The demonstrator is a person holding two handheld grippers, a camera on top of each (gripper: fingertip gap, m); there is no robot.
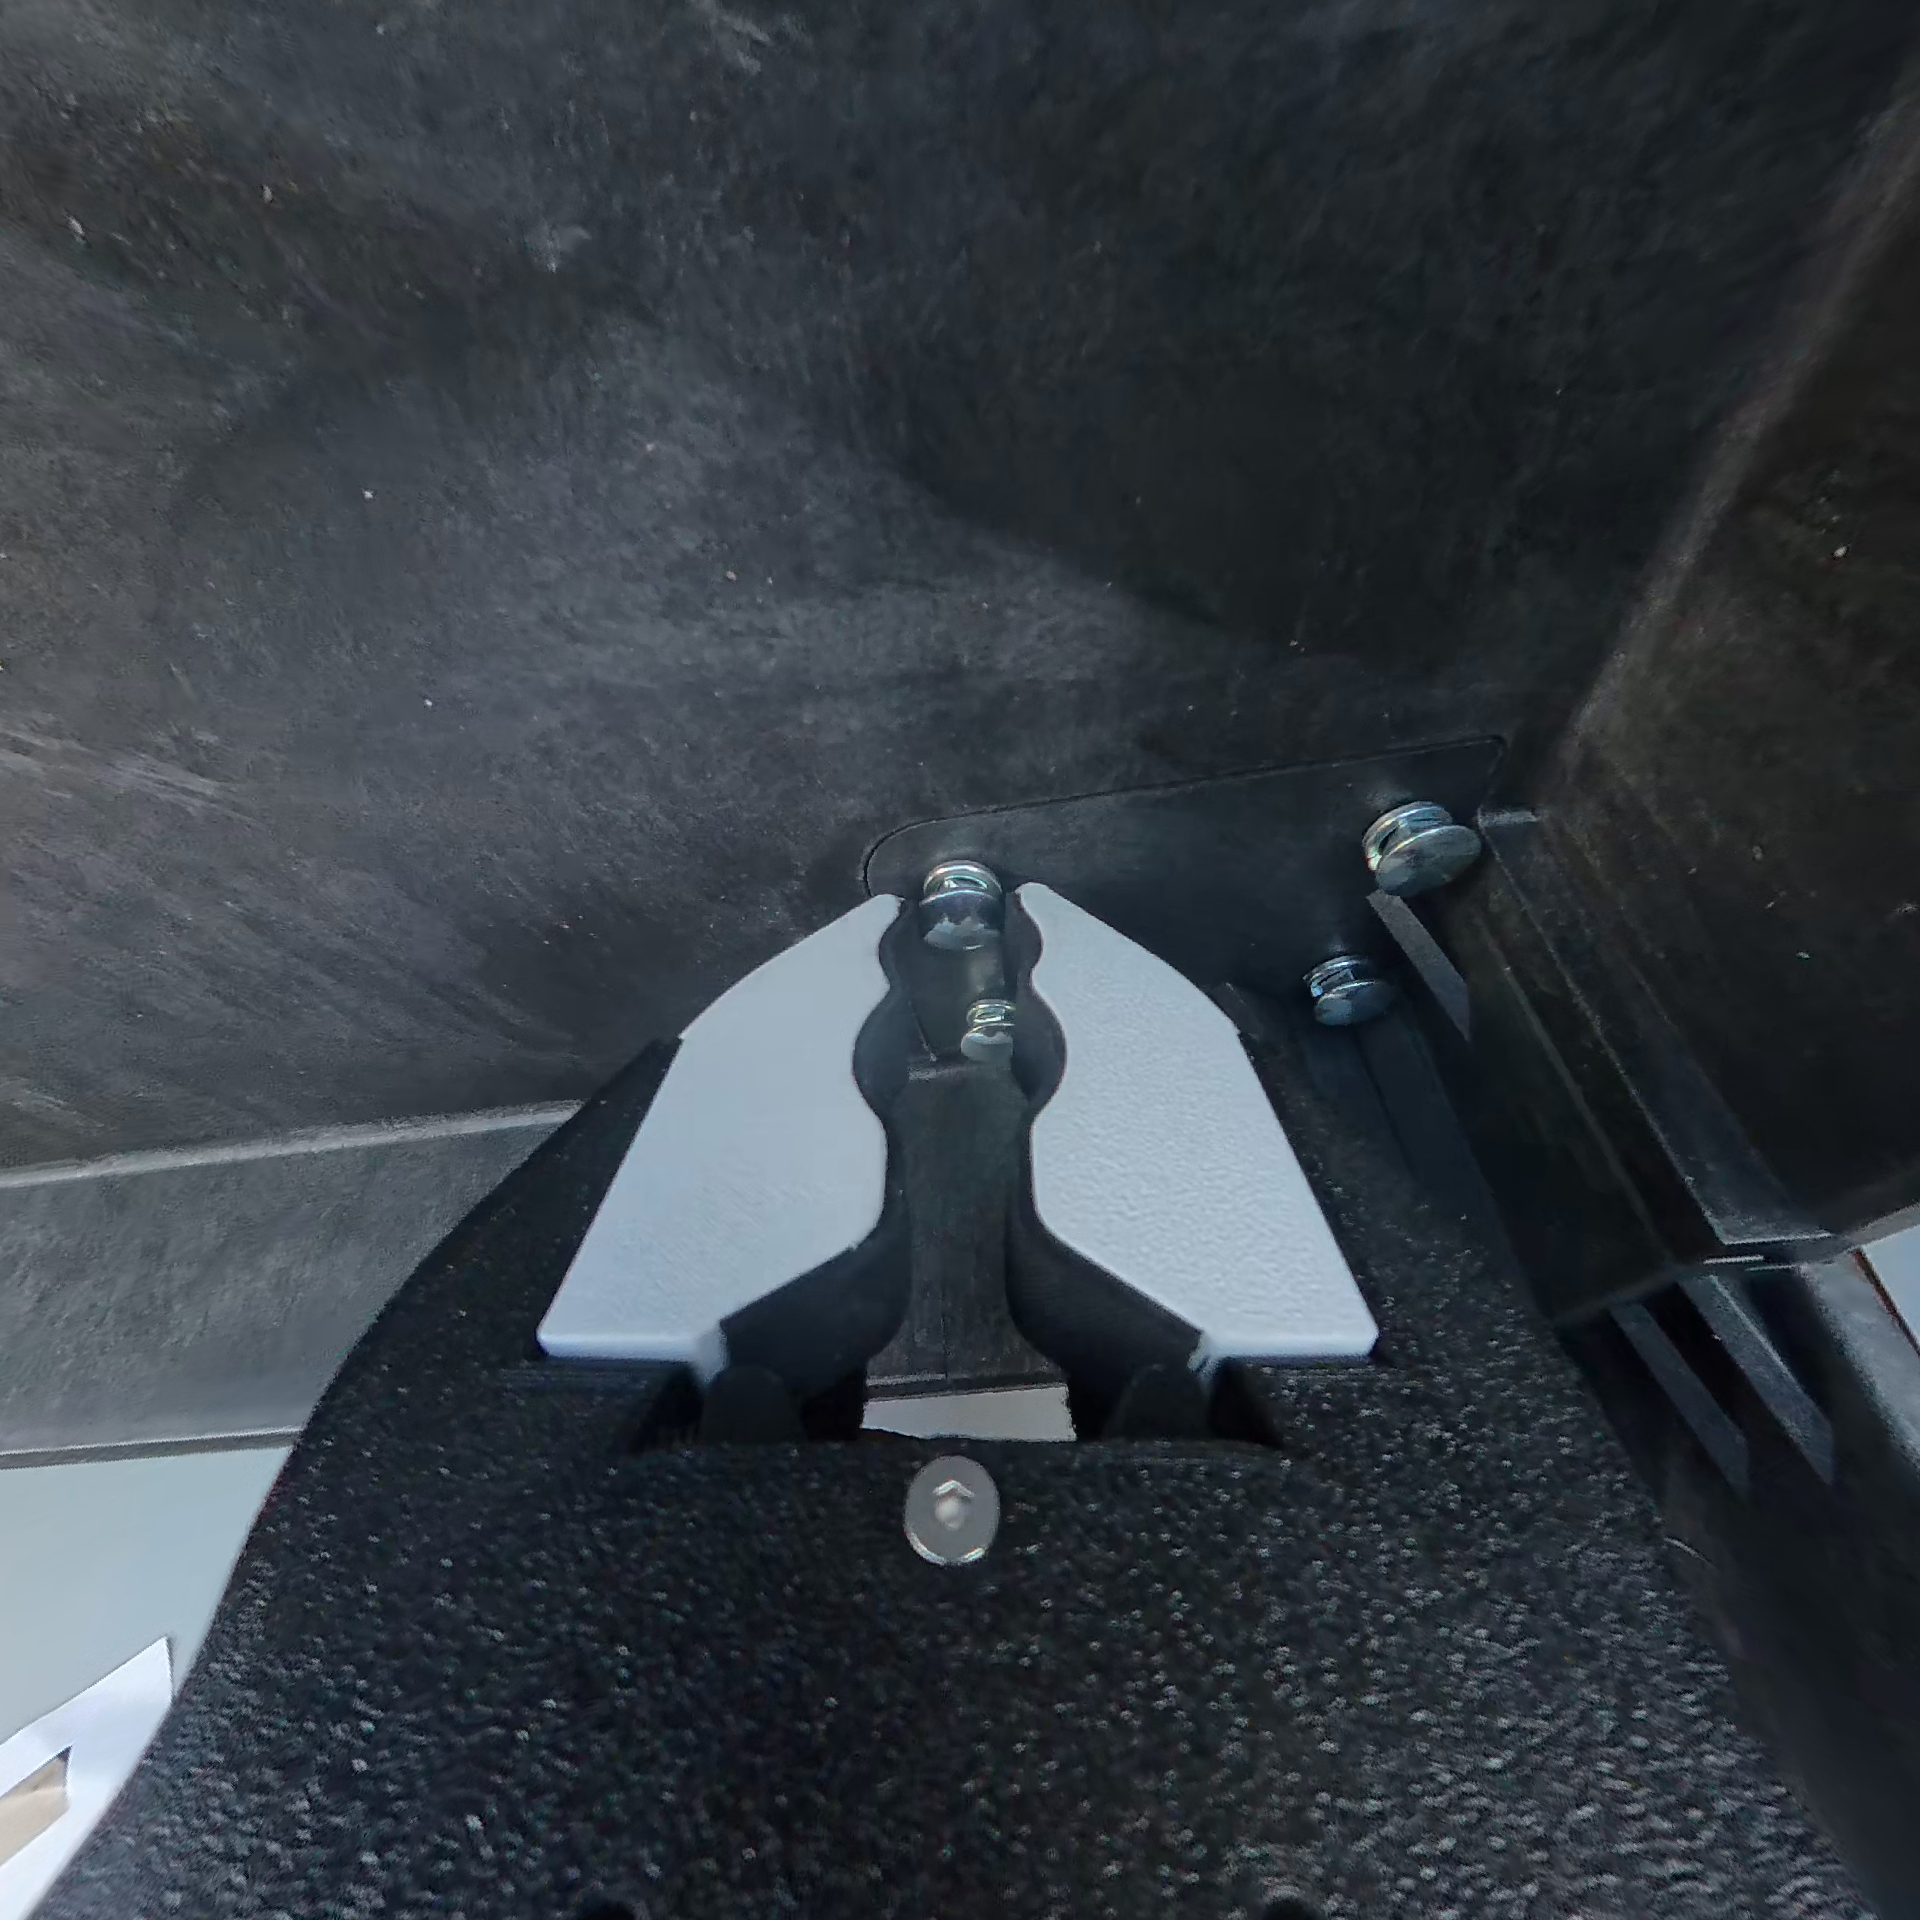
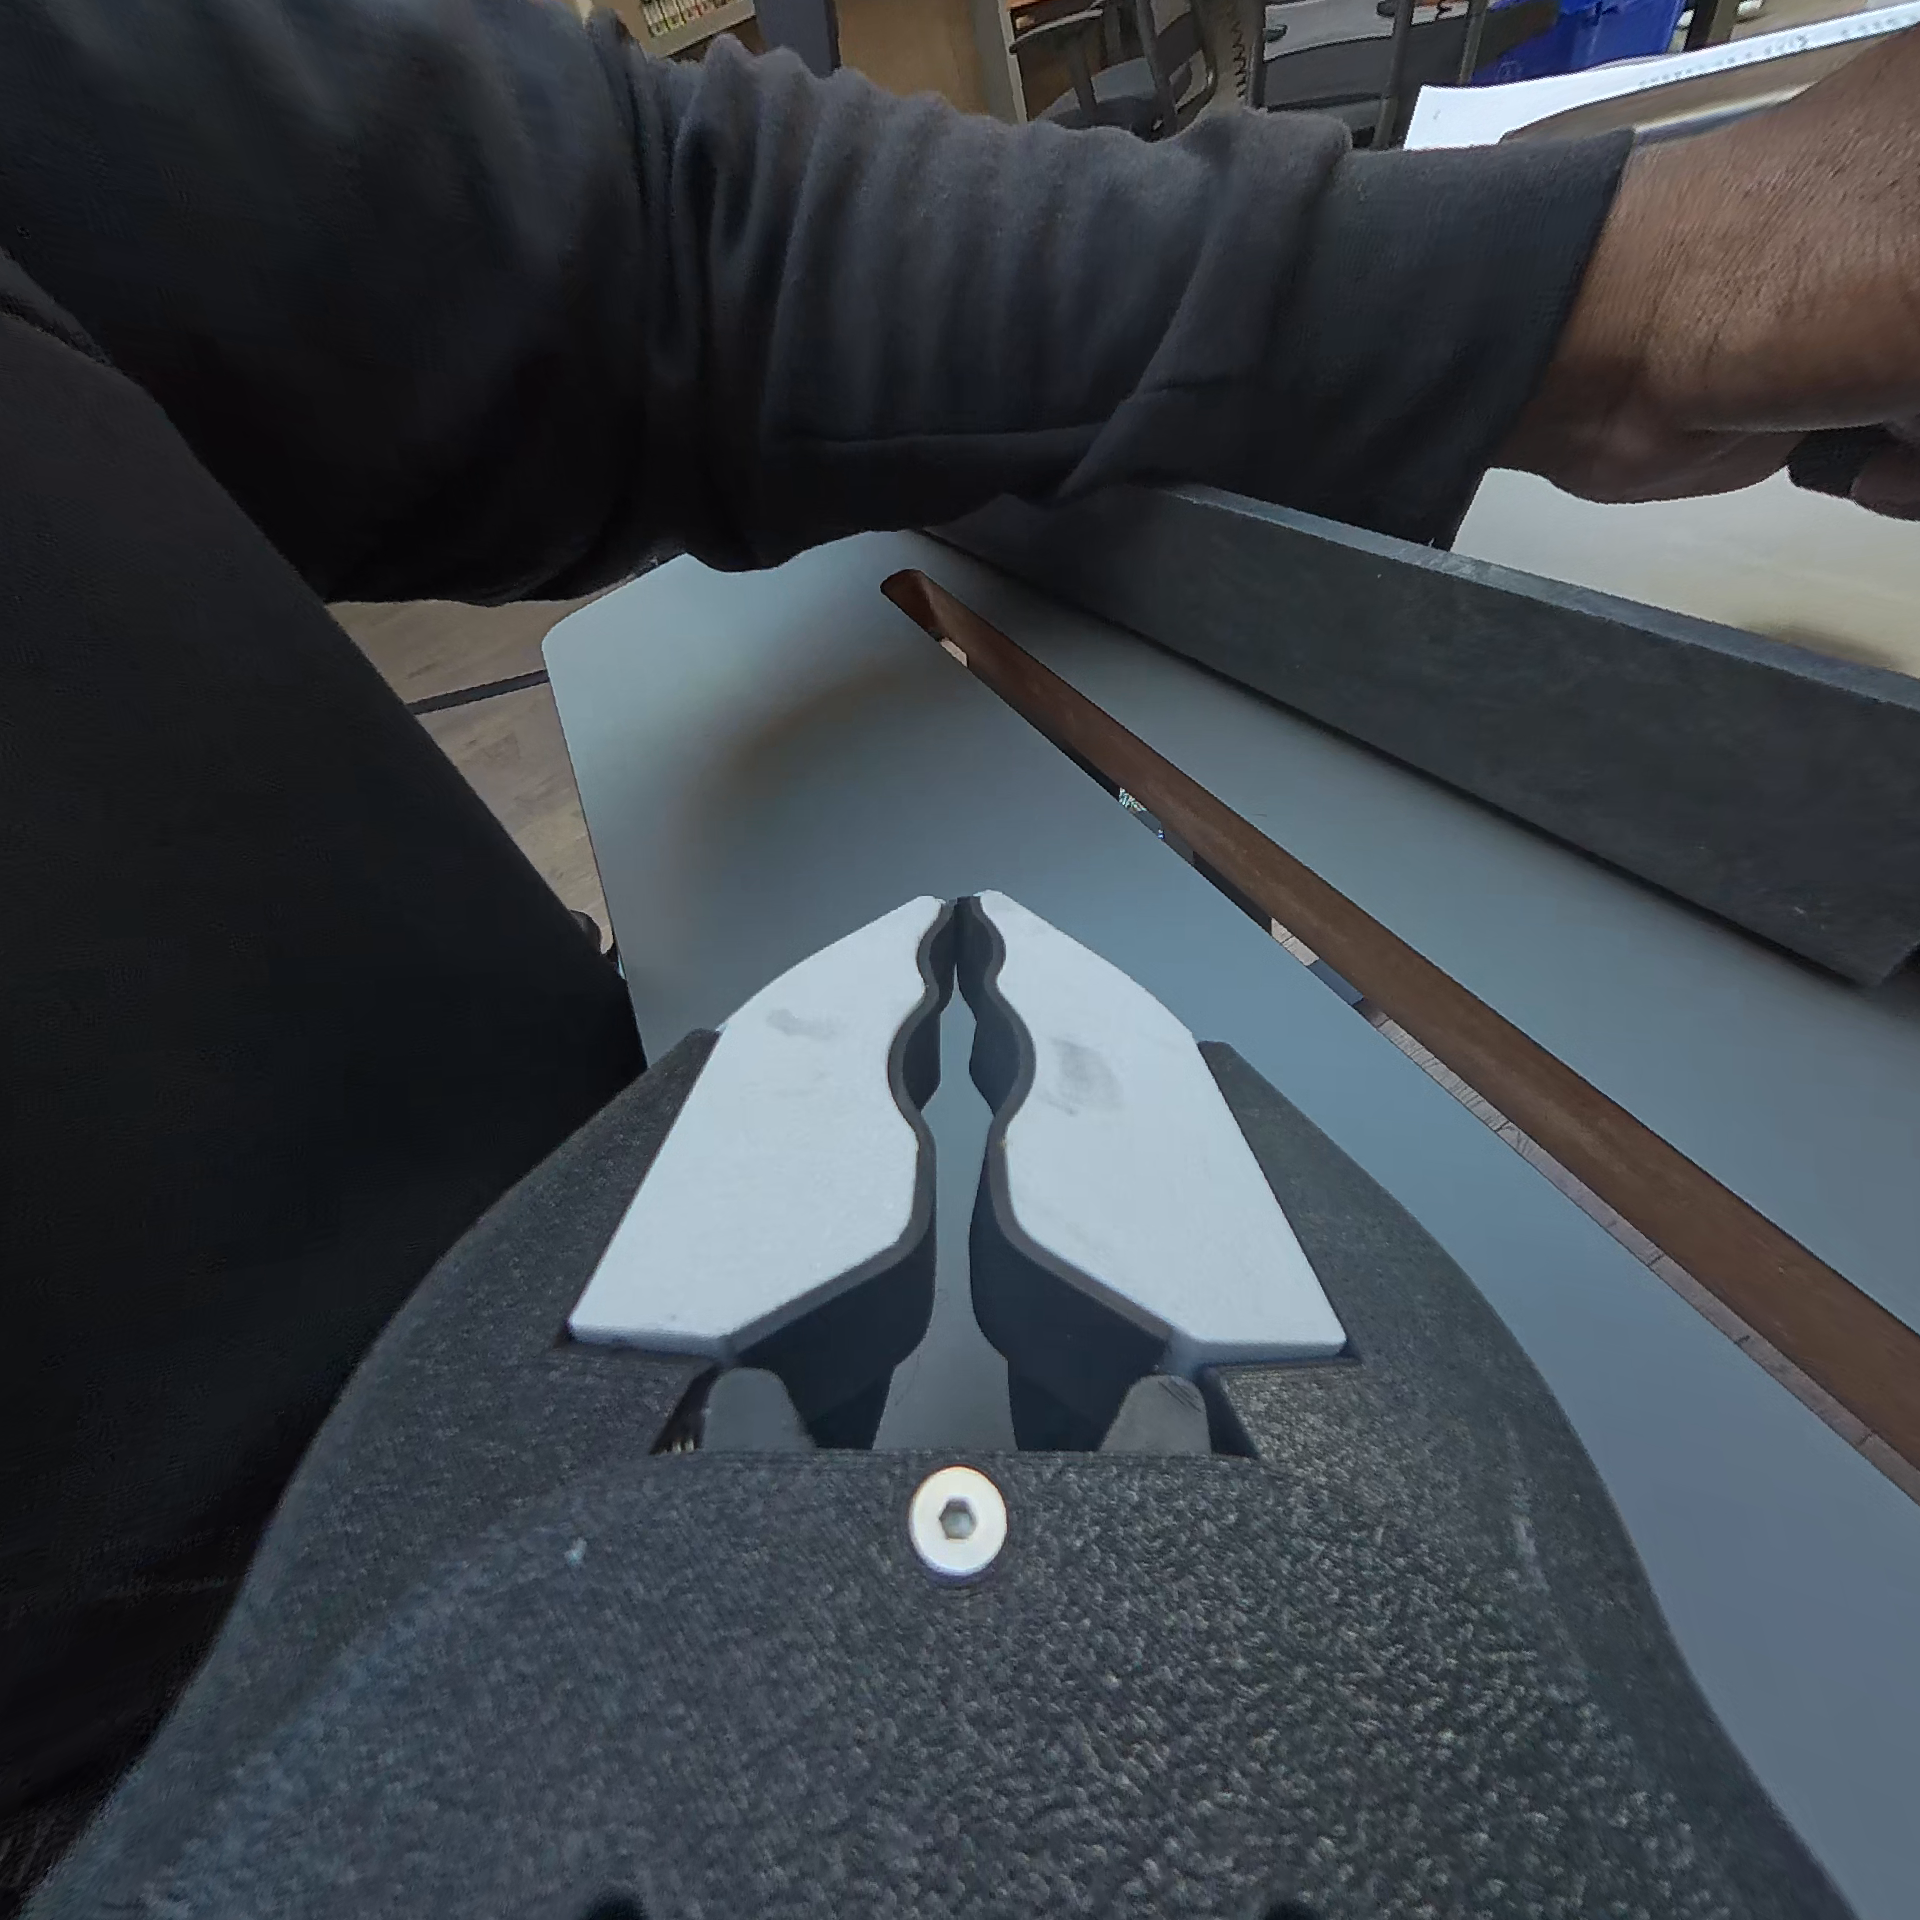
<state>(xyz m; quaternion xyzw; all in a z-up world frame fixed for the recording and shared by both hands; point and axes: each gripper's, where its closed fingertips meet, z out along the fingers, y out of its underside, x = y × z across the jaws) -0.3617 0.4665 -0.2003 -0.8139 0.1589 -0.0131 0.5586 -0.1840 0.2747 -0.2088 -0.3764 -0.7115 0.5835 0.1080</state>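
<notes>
Left tongs (image 1: 961, 902): mine, narrowed around the silver bolt head (image 1: 958, 914) on a black metal corner plate (image 1: 1195, 862); pad contact unclear.
Right tongs (image 2: 956, 902): closed, empty, above grey tabletop (image 2: 790, 769).
Risk: my tips could slip off the rounded bolt head.

Four silver screws (image 1: 961, 909) show around the left claw: two between its fingers, two off to its right on one black bracket (image 1: 1195, 862). Ahead of the right claw lie one grey table (image 2: 790, 748), one brown strip (image 2: 1351, 935), one dark beam (image 2: 1558, 707) and one sleeved arm (image 2: 831, 291).
</notes>
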